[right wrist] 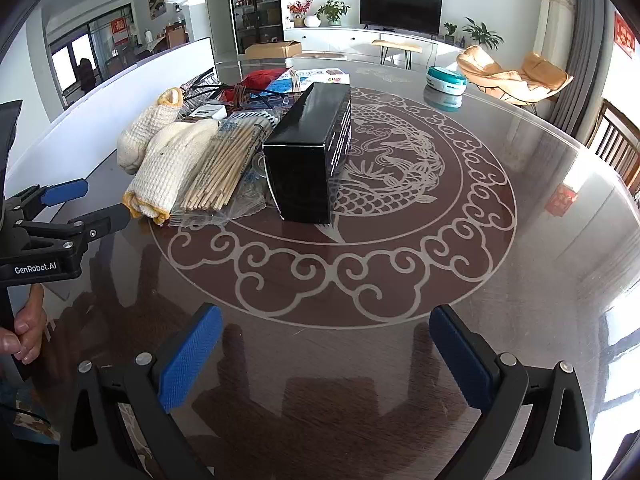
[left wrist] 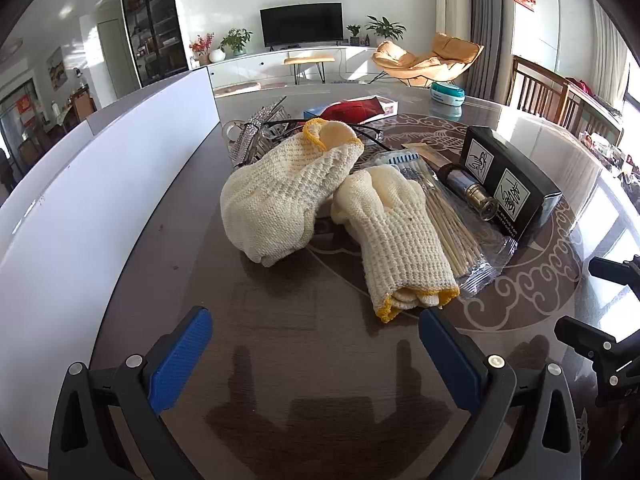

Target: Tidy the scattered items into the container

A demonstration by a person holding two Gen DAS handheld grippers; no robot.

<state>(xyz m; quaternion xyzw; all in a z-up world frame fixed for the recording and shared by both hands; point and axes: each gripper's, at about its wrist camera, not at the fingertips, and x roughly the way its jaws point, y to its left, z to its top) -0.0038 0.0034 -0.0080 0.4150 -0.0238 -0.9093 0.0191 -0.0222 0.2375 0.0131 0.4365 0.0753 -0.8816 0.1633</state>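
Two cream knit gloves with yellow cuffs lie on the glass table: one bunched (left wrist: 276,200), the other flat (left wrist: 400,236) with its cuff just ahead of my left gripper's right fingertip. Beside them are a clear pack of bamboo skewers (left wrist: 452,228), a small glass bottle (left wrist: 468,188) and a black box (left wrist: 508,176). My left gripper (left wrist: 316,320) is open and holds nothing. My right gripper (right wrist: 326,316) is open over bare table, short of the black box (right wrist: 312,152). The right wrist view also shows the left gripper (right wrist: 100,200) by the flat glove (right wrist: 168,168) and the skewers (right wrist: 224,172).
A tall white panel (left wrist: 100,184) runs along the table's left side. Behind the gloves lie glasses, a sparkly strip (left wrist: 248,136), a red pouch (left wrist: 352,110) and a blue-white box (right wrist: 316,76). A teal round case (right wrist: 446,80) sits far back. Wooden chairs (left wrist: 560,96) stand at the right.
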